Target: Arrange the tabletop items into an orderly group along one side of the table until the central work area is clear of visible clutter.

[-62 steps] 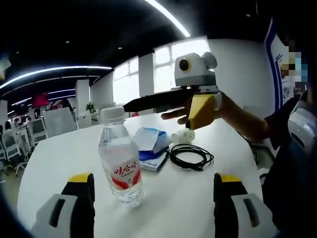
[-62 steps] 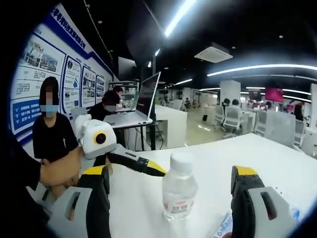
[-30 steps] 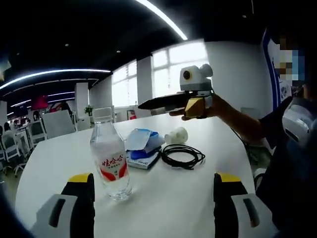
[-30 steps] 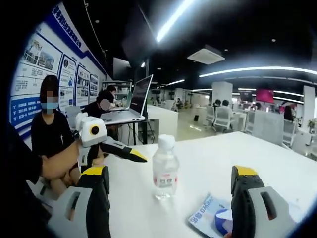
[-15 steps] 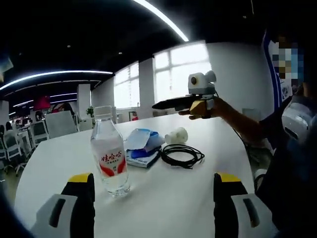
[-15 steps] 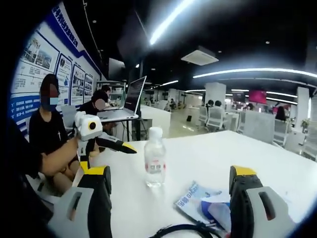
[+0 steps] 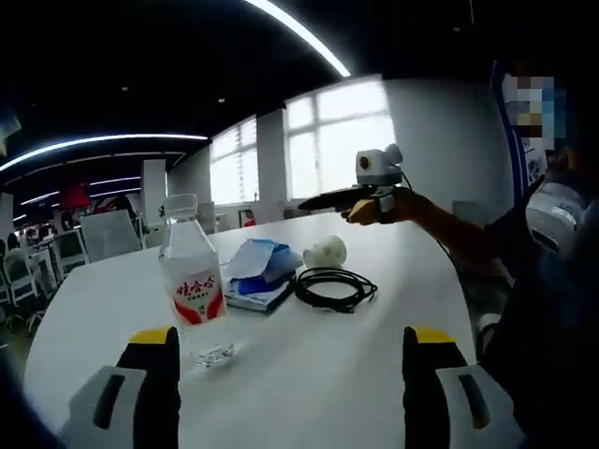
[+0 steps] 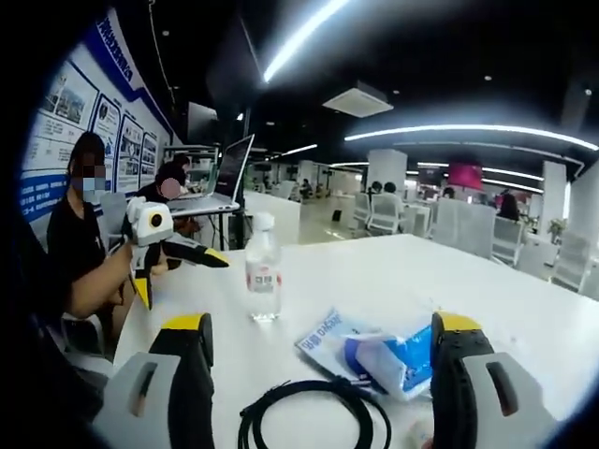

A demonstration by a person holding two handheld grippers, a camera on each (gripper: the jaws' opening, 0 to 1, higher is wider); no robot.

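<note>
While both sets of jaws are held apart and empty, the water bottle (image 7: 192,281) is seen upright at ten o'clock of the left gripper (image 7: 290,393), where a hasty sideways approach could topple it toward the cable (image 7: 334,288).

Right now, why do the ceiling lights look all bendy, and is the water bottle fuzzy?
In the left gripper view the fisheye lens curves the ceiling light strip into an arc, and the bright windows wash out; the water bottle looks a little soft but its red label is visible. In the right gripper view the ceiling strips bend too, and the bottle sits small and slightly blurry.
</note>
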